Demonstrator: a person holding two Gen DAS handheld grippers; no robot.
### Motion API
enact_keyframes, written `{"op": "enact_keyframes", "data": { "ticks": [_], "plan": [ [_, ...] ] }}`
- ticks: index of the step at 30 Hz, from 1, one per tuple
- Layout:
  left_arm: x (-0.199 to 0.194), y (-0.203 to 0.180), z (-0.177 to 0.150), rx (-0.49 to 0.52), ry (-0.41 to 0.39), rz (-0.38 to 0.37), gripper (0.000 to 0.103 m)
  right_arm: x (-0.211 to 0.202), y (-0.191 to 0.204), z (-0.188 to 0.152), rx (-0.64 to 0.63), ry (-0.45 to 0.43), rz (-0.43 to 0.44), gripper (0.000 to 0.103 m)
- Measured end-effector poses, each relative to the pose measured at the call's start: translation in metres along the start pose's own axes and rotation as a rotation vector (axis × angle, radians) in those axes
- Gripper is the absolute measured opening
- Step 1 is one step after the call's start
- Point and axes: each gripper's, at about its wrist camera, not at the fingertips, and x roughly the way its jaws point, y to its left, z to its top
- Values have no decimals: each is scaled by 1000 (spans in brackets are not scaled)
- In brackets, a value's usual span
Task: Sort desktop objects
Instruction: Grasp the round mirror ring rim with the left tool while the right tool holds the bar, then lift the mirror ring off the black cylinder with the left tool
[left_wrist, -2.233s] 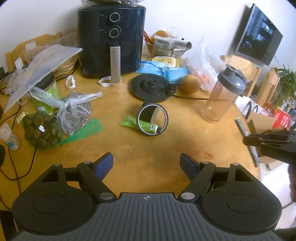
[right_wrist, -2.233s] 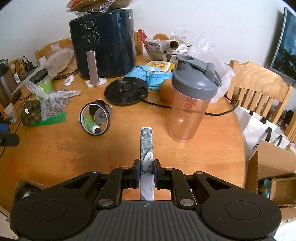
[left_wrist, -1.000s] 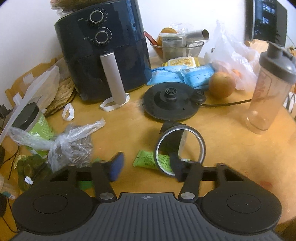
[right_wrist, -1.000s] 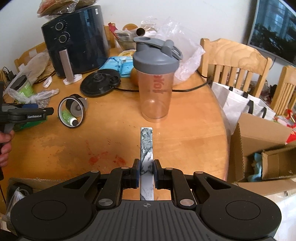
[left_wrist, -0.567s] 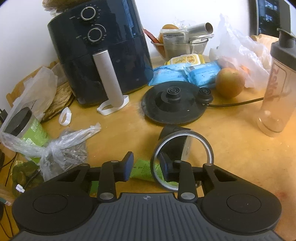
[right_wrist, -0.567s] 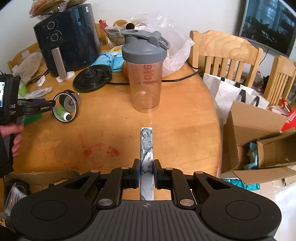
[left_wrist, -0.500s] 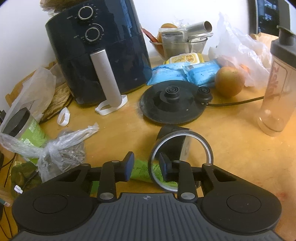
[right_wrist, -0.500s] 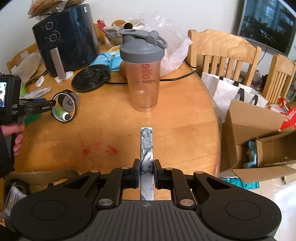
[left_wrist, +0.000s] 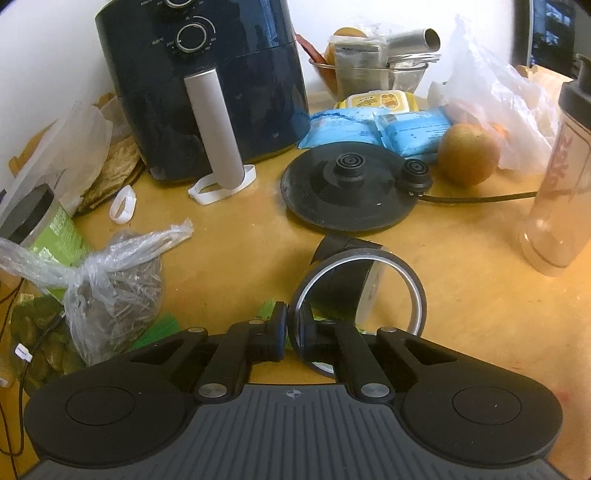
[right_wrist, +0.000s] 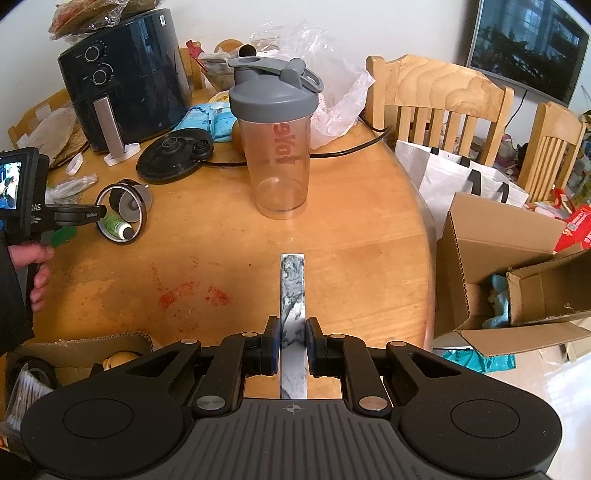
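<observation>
A round mirror (left_wrist: 388, 266) with a silver rim stands on its black base on the wooden table (left_wrist: 240, 251). My left gripper (left_wrist: 291, 334) is shut on the mirror's left rim. A green tube (left_wrist: 267, 308) lies just behind the fingers. In the right wrist view the mirror (right_wrist: 123, 212) and the tube (right_wrist: 116, 226) show at the left, with the left gripper (right_wrist: 99, 213) at the rim. My right gripper (right_wrist: 292, 347) is shut on a flat marbled grey-white strip (right_wrist: 293, 291) and holds it above the table's near edge.
A black air fryer (left_wrist: 207, 81), a kettle base (left_wrist: 349, 184) with cord, an orange (left_wrist: 469, 153), blue packets (left_wrist: 369, 129) and a shaker bottle (right_wrist: 275, 136) stand behind. Plastic bags (left_wrist: 110, 280) lie left. Open cardboard boxes (right_wrist: 517, 266) and wooden chairs (right_wrist: 439, 96) are to the right.
My left gripper moved forward to the mirror and closed from wide open onto its rim. My right gripper drew back toward the table's near edge, still holding the strip.
</observation>
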Motion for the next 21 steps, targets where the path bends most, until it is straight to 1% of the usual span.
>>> {"op": "enact_keyframes", "data": {
  "ticks": [5,13,21],
  "plan": [
    [-6,3,0,-29,7,-30,7,0,0,0,1,-4,2,17],
    [-21,11,1,-65,-9,-52,7,-4,2,-2,-2,-18,11,17],
    [-51,19,4,-104,-30,-83,7,-13,4,-5,-11,-41,25,17]
  ]
}}
